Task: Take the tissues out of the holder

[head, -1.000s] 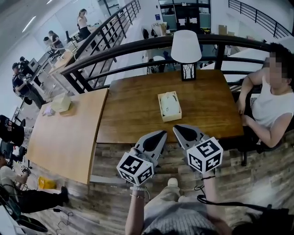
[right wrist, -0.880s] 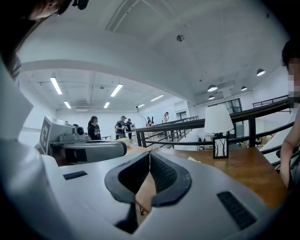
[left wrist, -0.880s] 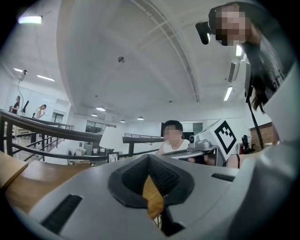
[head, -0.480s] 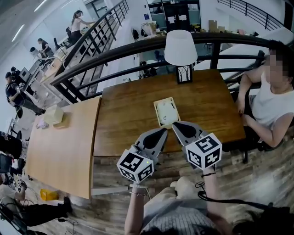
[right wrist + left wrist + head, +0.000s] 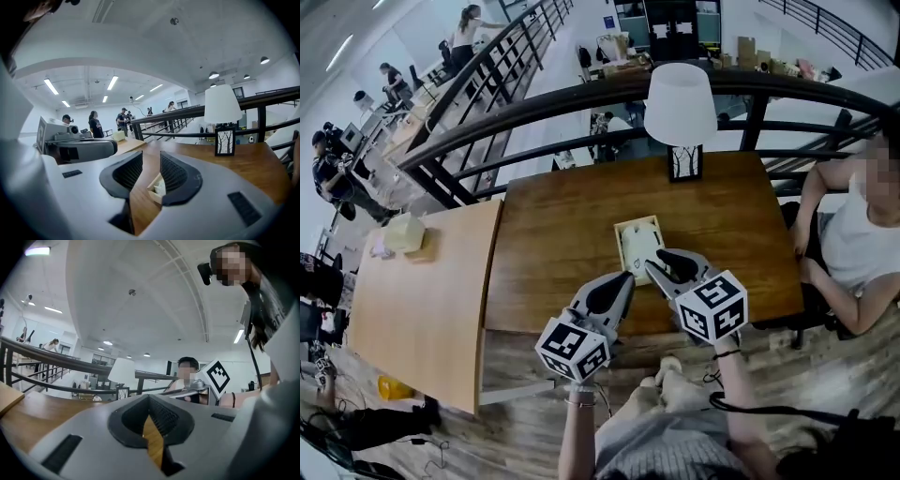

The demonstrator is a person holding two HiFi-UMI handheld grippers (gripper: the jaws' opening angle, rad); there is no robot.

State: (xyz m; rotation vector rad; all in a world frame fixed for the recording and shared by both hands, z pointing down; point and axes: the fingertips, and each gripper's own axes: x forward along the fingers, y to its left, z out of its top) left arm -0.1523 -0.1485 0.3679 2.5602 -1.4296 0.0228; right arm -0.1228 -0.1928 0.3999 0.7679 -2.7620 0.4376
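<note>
A pale wooden tissue holder [image 5: 638,244] with white tissues in it lies flat on the dark wooden table [image 5: 553,234]. My right gripper [image 5: 652,263] hovers at the holder's near edge, its jaws opening with nothing between them. In the right gripper view the holder [image 5: 157,187] shows just beyond the gap of the right gripper [image 5: 151,157]. My left gripper [image 5: 628,278] hangs over the table's near edge, left of the holder, tips together. The left gripper [image 5: 149,399] holds nothing in its own view.
A white-shaded lamp [image 5: 681,108] stands at the table's far edge. A person [image 5: 862,234] sits at the right end. A lighter table [image 5: 422,291] adjoins on the left with a box [image 5: 403,234] on it. A black railing [image 5: 581,103] runs behind.
Both grippers have moved forward toward the holder; the right one now reaches its near edge. The right jaws have parted from shut.
</note>
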